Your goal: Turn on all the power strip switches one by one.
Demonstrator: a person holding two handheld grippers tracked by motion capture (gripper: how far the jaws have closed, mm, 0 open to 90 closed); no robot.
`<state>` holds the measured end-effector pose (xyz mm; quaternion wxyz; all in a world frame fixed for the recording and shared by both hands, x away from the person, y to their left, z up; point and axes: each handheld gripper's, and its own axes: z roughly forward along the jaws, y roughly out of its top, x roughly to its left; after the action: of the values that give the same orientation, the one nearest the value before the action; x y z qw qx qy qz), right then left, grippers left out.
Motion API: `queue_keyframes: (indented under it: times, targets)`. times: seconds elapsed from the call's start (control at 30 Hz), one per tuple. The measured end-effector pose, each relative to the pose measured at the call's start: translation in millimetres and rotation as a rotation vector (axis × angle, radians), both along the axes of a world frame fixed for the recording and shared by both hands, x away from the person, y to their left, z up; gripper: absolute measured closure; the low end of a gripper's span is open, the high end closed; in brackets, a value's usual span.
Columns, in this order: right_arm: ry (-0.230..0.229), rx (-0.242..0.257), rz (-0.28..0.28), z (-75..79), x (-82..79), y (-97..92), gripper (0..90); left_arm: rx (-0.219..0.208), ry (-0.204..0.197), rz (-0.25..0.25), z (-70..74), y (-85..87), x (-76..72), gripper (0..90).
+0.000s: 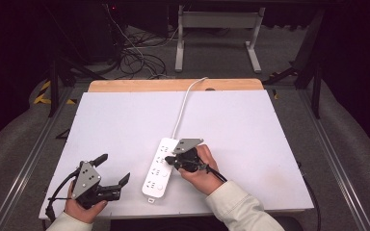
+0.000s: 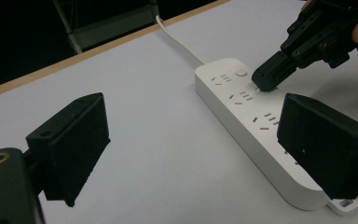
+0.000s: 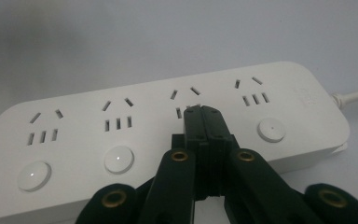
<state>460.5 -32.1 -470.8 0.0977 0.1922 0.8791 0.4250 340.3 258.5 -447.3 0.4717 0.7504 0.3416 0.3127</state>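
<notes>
Left gripper (image 1: 114, 169) hangs wide at the table's (image 1: 250, 139) near edge; right gripper (image 1: 169, 159), jaws pressed together, touches the power strip (image 1: 160, 168).

Third button of the power strip (image 3: 121, 126) hidden beneath the right gripper (image 3: 203, 114); cord (image 3: 354, 96) cut off beyond the strip.

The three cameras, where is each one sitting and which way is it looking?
High view: above the person's side, looking forward and down at the table; both forearms, left gripper and right gripper show.
Left gripper view: rides on the left gripper, looking between its open jaws at the power strip; the right gripper shows too.
Right gripper view: rides on the right gripper, looking down its shut jaws.
All three share the power strip.
</notes>
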Motion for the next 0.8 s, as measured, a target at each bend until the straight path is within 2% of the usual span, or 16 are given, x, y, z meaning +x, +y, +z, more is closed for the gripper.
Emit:
queue_keyframes:
  times: [0.2, 0.27, 0.33, 0.37, 0.4, 0.43, 0.47, 0.53, 0.7, 0.8]
  targets:
    - [0.021, -0.001, -0.027, 0.0, -0.7, 0.8, 90.0, 0.002, 0.003, 0.001, -0.3, -0.1, 0.2, 9.3]
    - [0.007, -0.006, -0.027, 0.3, -2.1, 1.6, 90.0, 0.001, 0.003, 0.002, -0.3, -0.2, 0.2, 9.3]
    - [-0.032, 0.001, 0.002, 2.2, -2.4, -0.1, 90.0, 0.000, 0.002, 0.001, -0.1, 0.2, 0.1, 9.3]
    - [-0.052, 0.040, 0.009, 6.3, -3.3, -2.3, 90.0, 0.003, -0.001, 0.000, 0.2, 0.8, 0.0, 9.3]
    - [-0.065, 0.113, 0.012, 12.9, -4.3, -5.5, 90.0, 0.000, -0.002, 0.000, 0.2, 1.2, 0.1, 9.3]
    - [-0.078, 0.160, 0.004, 20.8, -4.5, -8.9, 90.0, -0.005, 0.003, 0.000, -0.1, 1.3, 0.4, 9.3]
    - [-0.089, 0.173, -0.002, 27.9, -4.2, -11.3, 90.0, -0.006, 0.005, 0.002, -0.4, 1.4, 1.0, 9.3]
    - [-0.096, 0.177, -0.001, 34.4, -4.3, -14.1, 90.0, -0.006, 0.009, 0.001, -0.5, 1.2, 1.7, 9.3]
    - [-0.074, 0.152, 0.001, 26.7, -3.8, -12.8, 90.0, 0.005, -0.002, 0.000, 0.2, 0.6, 0.4, 9.3]
    - [-0.080, 0.154, 0.001, 26.8, -2.9, -12.5, 90.0, -0.007, 0.003, 0.003, -0.1, 0.7, 0.6, 9.3]
